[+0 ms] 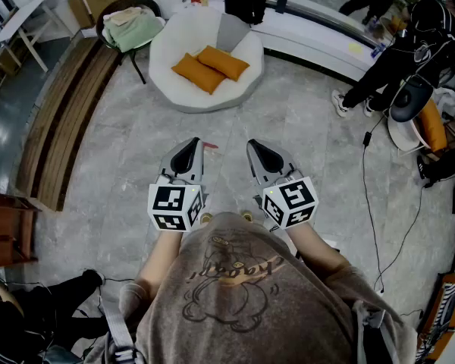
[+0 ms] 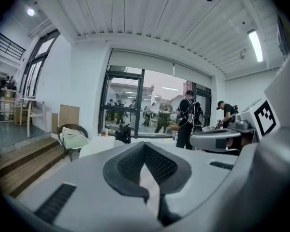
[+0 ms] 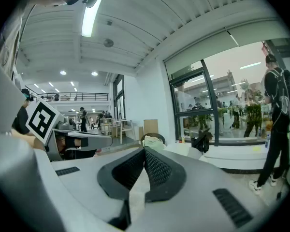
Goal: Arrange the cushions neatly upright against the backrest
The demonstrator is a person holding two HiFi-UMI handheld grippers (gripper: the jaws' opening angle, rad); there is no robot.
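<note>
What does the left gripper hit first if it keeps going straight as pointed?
Bare floor lies ahead of the left gripper. Its jaws aim at the white lounge seat holding the orange cushions, so probably that seat's front edge. Depth is unclear.

One overhead, two low, white sofa (image 1: 169, 78) common

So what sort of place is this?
Likely a large open studio or hall, not a home: a round white lounge seat with orange cushions, a tall glass front, and a cable trailing over the tiled floor.
</note>
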